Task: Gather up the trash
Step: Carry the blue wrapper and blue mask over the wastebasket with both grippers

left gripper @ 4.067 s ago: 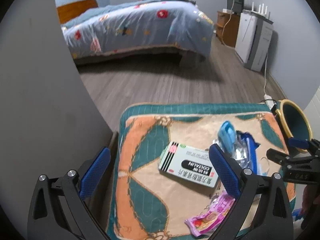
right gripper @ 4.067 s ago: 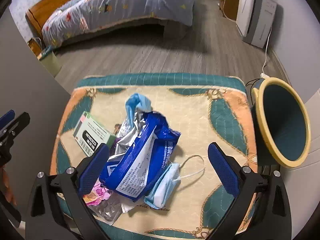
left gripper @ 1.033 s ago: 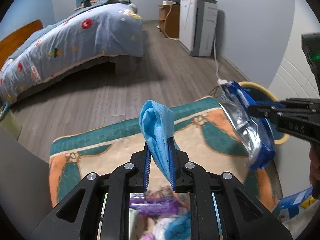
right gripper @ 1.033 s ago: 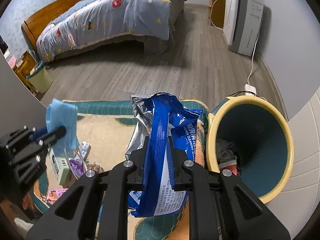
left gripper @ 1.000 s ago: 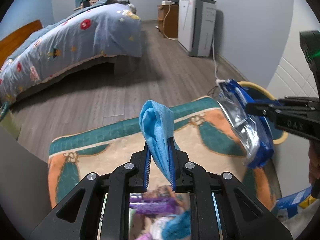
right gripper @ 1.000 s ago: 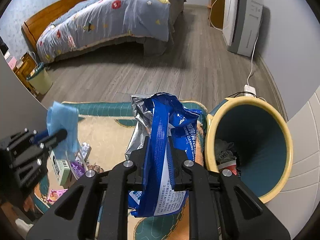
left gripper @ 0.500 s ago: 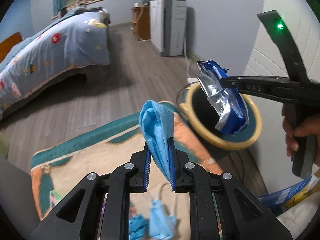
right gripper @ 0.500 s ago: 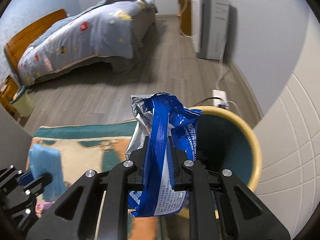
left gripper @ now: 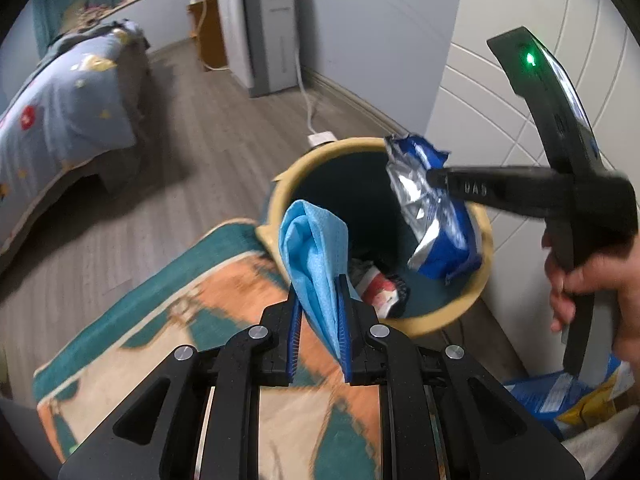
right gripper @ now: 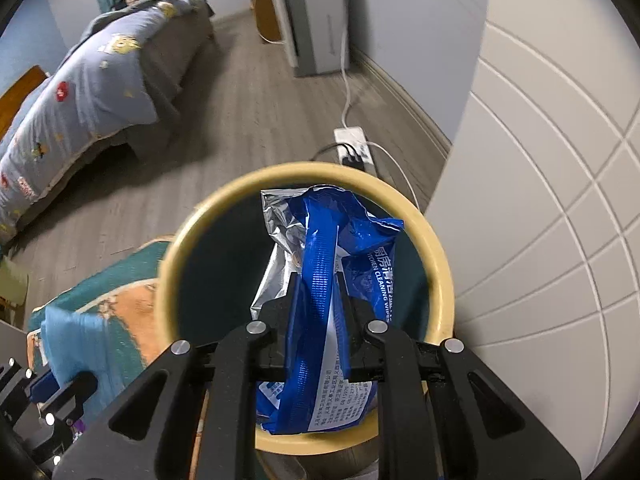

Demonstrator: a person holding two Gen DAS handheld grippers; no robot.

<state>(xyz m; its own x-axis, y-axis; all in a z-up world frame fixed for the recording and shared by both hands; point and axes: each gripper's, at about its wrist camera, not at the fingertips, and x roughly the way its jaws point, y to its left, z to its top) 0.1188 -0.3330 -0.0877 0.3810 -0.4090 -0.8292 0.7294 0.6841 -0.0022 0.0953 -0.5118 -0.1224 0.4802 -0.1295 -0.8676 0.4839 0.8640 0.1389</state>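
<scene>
Right hand-held gripper (right gripper: 316, 320) is clamped on a blue wipes pack (right gripper: 332, 280). Pack hangs over the mouth of the bin (right gripper: 436, 280), inside the ring of the yellow rim as seen from the right wrist view. In the left wrist view the same pack (left gripper: 436, 216) sits over the bin's far-right side, its lower corner close to the rim there; whether it touches is unclear.

Left hand-held gripper (left gripper: 320, 320) is closed on a blue mask (left gripper: 316, 248), folded and standing up between the fingers. Mask top overlaps the near-left edge of the bin (left gripper: 480, 276) in this view. In the right wrist view the mask (right gripper: 80, 344) is left of the bin, outside the rim.

Bin interior is dark teal; some trash (left gripper: 380, 288) lies at the bottom, with open depth above it.

Edges: bin stands against the cushion (left gripper: 160, 320) on its left, and a white tiled wall (right gripper: 560, 240) is close on its right. A power strip (right gripper: 352, 144) and cord lie on the floor (right gripper: 248, 120) just behind the bin. Bed (right gripper: 80, 80) is well apart, with open floor between.
</scene>
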